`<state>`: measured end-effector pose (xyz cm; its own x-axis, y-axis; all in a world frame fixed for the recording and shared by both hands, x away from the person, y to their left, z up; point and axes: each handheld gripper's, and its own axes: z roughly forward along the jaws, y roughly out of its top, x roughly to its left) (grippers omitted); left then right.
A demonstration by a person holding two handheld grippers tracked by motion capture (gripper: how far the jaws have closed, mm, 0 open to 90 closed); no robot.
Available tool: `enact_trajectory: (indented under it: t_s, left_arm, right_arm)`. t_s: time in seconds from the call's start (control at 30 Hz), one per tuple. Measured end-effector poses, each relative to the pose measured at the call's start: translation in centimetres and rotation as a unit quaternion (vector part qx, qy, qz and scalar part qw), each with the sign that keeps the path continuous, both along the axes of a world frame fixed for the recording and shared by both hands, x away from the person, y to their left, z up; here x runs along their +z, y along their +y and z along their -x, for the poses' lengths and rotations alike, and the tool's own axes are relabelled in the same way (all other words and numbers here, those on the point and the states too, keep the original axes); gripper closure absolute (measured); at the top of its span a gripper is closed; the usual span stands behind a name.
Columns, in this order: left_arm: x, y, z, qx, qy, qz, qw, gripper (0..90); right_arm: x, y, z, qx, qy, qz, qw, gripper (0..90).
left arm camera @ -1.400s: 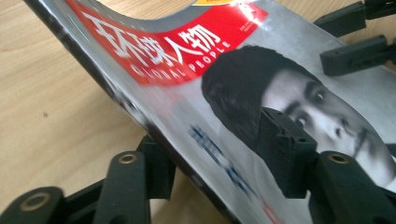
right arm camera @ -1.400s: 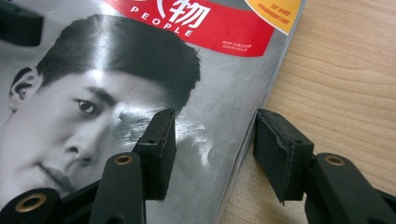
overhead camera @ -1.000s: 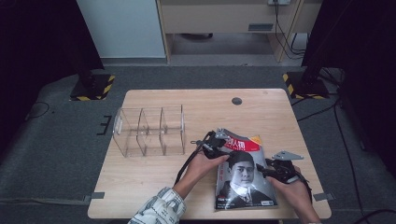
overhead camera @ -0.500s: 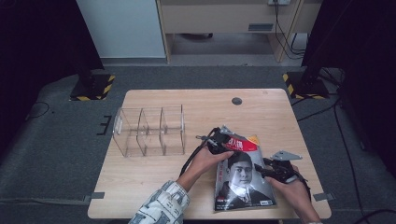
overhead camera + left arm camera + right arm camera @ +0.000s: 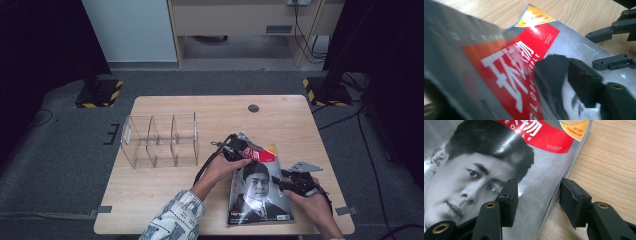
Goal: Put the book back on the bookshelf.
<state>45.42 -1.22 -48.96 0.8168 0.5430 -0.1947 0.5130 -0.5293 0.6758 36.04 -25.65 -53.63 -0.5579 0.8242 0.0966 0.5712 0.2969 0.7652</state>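
Observation:
A magazine [image 5: 260, 192] with a man's portrait and a red title band lies on the wooden table's [image 5: 200, 112] near right part. My left gripper [image 5: 234, 149] is at its top-left corner. The glossy cover [image 5: 506, 57] curls up there between the jaws, which have just been closing; one finger [image 5: 586, 80] rests above the cover and the other is hidden beneath the curl. The jaws still stand wide apart. My right gripper [image 5: 536, 192] straddles the magazine's right edge [image 5: 559, 192], open, with one pad over the cover and one over bare wood. It shows in the high view [image 5: 284, 181] too.
A clear plastic organizer [image 5: 160, 140] with three compartments stands on the table's left half. A small round dark spot [image 5: 253, 108] marks the far side. The right gripper's fingers [image 5: 609, 62] show far off in the left gripper view. Dark floor surrounds the table.
The left hand has shifted slightly at the magazine's top-left corner, and the lifted cover now hides more of the red band. The right gripper has stayed put.

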Motion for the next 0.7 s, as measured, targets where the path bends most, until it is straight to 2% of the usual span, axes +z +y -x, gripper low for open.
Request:
enact_trajectory:
  t_s: [0.17,0.23,0.53,0.7]
  left_arm:
    - [0.24,0.15,-0.06,0.009,0.007,0.008,0.9999,57.6]
    - [0.24,0.19,-0.07,0.013,0.011,0.002,0.9999,60.1]
    - [0.24,0.44,-0.35,0.02,0.033,0.006,0.9992,71.5]
    - [0.22,0.48,-0.42,0.023,0.039,0.005,0.999,76.4]
  right_arm:
    - [0.0,0.01,0.03,0.001,0.001,0.002,1.0,49.4]
    - [0.0,0.01,0.02,0.001,0.001,0.001,1.0,49.3]
    - [0.0,-0.01,0.01,0.002,0.0,0.002,1.0,49.2]
    - [0.01,0.01,0.03,0.002,0.0,0.002,1.0,49.2]
